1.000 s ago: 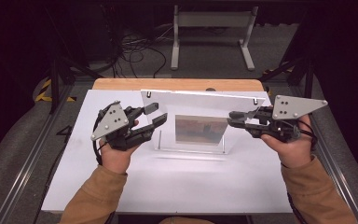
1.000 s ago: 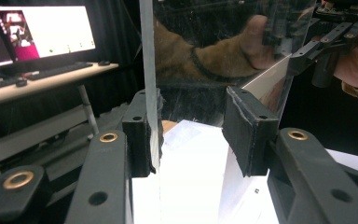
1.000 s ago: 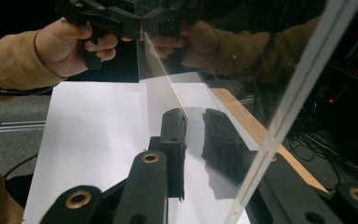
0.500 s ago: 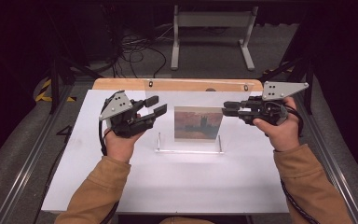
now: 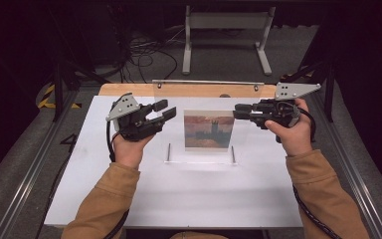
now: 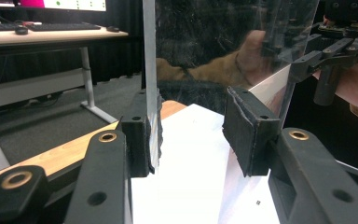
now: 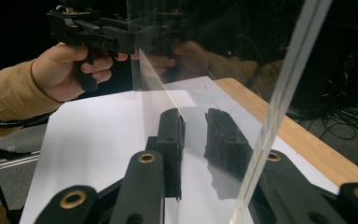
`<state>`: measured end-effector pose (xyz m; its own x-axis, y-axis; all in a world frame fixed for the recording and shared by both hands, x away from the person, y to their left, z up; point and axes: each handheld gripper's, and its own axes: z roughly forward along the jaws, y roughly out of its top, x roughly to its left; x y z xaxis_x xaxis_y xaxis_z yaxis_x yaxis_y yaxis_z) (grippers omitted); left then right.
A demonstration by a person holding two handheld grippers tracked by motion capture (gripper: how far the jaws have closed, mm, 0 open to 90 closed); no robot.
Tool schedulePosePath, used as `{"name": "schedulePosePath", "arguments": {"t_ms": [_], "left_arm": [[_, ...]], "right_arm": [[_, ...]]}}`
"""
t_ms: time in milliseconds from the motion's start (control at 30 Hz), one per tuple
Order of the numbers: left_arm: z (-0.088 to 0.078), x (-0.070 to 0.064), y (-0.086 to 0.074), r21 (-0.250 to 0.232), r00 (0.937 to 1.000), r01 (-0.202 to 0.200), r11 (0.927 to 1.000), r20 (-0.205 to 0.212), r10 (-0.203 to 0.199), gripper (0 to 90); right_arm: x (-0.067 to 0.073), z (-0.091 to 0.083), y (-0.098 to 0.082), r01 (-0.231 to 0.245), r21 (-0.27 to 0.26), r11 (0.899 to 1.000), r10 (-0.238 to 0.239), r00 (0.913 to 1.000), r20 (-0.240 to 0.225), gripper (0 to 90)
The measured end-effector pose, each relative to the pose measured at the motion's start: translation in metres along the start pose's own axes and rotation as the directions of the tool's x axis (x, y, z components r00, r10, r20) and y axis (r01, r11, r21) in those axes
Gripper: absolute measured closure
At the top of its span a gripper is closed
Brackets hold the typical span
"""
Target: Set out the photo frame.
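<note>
A clear acrylic picture frame [image 5: 206, 95] stands upright mid-table, with a small painting [image 5: 209, 130] in its middle and metal standoffs [image 5: 168, 152] at its foot. My left gripper [image 5: 165, 109] is at the frame's left edge. In the left gripper view its jaws [image 6: 191, 126] stand apart, with one pad flat against the pane's edge [image 6: 150, 56] and the other pad free. My right gripper [image 5: 239, 112] reaches over the frame's right edge. In the right gripper view its pads [image 7: 195, 135] sit close together with the pane [image 7: 289, 79] running between them.
The white table top [image 5: 179, 199] has a wooden strip [image 5: 129, 89] along its far edge. Behind it on the floor are a metal stand [image 5: 226, 30] and loose cables [image 5: 144, 50]. Rails [image 5: 35, 164] run along both sides of the table.
Both grippers have moved inward and away from the person, and the frame went with them. It now stands farther back and looks smaller. Little has shifted over the last half second.
</note>
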<state>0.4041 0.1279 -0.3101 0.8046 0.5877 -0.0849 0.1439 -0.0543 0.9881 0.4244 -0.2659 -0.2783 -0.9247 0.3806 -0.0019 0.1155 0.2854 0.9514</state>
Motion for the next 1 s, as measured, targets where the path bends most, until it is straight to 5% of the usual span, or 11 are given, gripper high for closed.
{"name": "schedulePosePath", "arguments": {"t_ms": [367, 567, 733, 1000], "left_arm": [[0.005, 0.005, -0.001, -0.012, 0.9994, 0.025, 0.9996, -0.023, -0.025, 56.1], [0.012, 0.009, 0.001, -0.005, 0.9982, 0.042, 0.9991, -0.044, -0.042, 54.1], [0.015, 0.008, -0.002, -0.01, 0.9959, 0.004, 0.9999, -0.09, -0.005, 51.2], [0.015, 0.012, -0.005, -0.027, 0.9947, 0.017, 0.9995, -0.101, -0.02, 28.0]], "right_arm": [[-0.012, 0.004, -0.002, -0.023, -0.026, 0.999, 0.023, 0.9996, 0.019, 69.1], [-0.017, 0.007, -0.002, -0.038, -0.031, 0.999, 0.04, 0.997, 0.066, 66.1], [-0.018, 0.01, -0.002, -0.031, -0.032, 0.999, 0.034, 0.9935, 0.109, 62.2], [-0.018, 0.01, -0.006, -0.044, -0.065, 0.997, 0.055, 0.9815, 0.183, 35.6]]}}
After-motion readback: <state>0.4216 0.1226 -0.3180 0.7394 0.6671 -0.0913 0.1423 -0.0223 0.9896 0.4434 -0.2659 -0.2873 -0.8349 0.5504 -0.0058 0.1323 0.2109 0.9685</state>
